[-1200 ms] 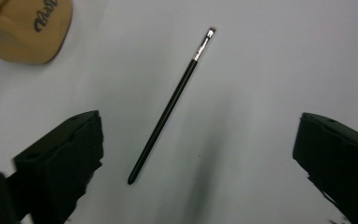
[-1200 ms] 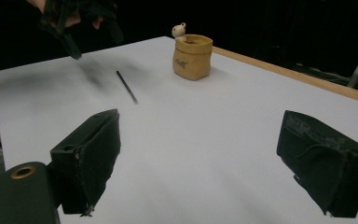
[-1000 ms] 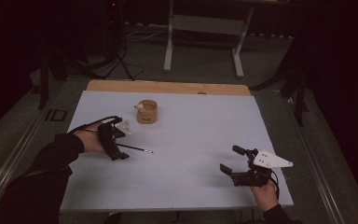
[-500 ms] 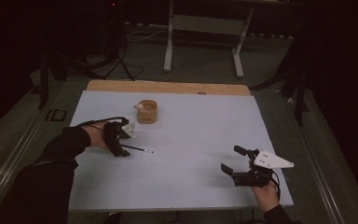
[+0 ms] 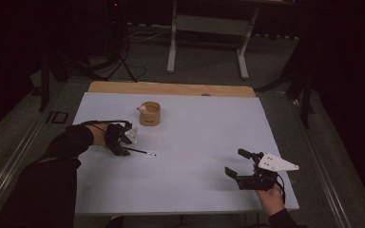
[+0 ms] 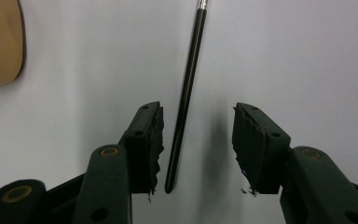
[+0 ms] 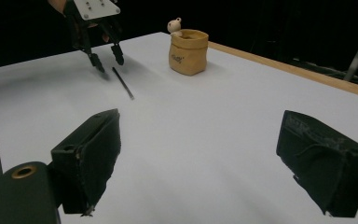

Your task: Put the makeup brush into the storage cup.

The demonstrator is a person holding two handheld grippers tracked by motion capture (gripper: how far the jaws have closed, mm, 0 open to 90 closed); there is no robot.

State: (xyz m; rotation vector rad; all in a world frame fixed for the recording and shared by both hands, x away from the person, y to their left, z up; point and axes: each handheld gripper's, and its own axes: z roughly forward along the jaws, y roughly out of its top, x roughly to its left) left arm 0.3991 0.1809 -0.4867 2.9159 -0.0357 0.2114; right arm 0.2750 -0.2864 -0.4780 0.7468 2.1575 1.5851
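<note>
A thin black stick (image 5: 141, 152) (image 6: 191, 70) (image 7: 122, 83) with a silver tip lies flat on the white table (image 5: 195, 142). My left gripper (image 5: 122, 146) (image 6: 198, 109) (image 7: 106, 58) points down over the stick's near end. Its jaws have just been closing, and the stick lies between them, close to one pad with a gap on the other side. The pads do not press on it. My right gripper (image 5: 236, 162) (image 7: 200, 126) rests near the front right edge, open wide with nothing between its jaws.
A small tan paper bag (image 5: 149, 114) (image 7: 188, 51) (image 6: 0, 42) stands at the back middle, with a little pale toy figure (image 7: 174, 25) peeking out. A wooden strip (image 5: 171, 89) runs along the table's far edge. A metal stand (image 5: 206, 23) is on the floor beyond.
The left gripper's jaws have narrowed around the stick's near end. The stick has stayed where it lay, and the right gripper has not moved.
</note>
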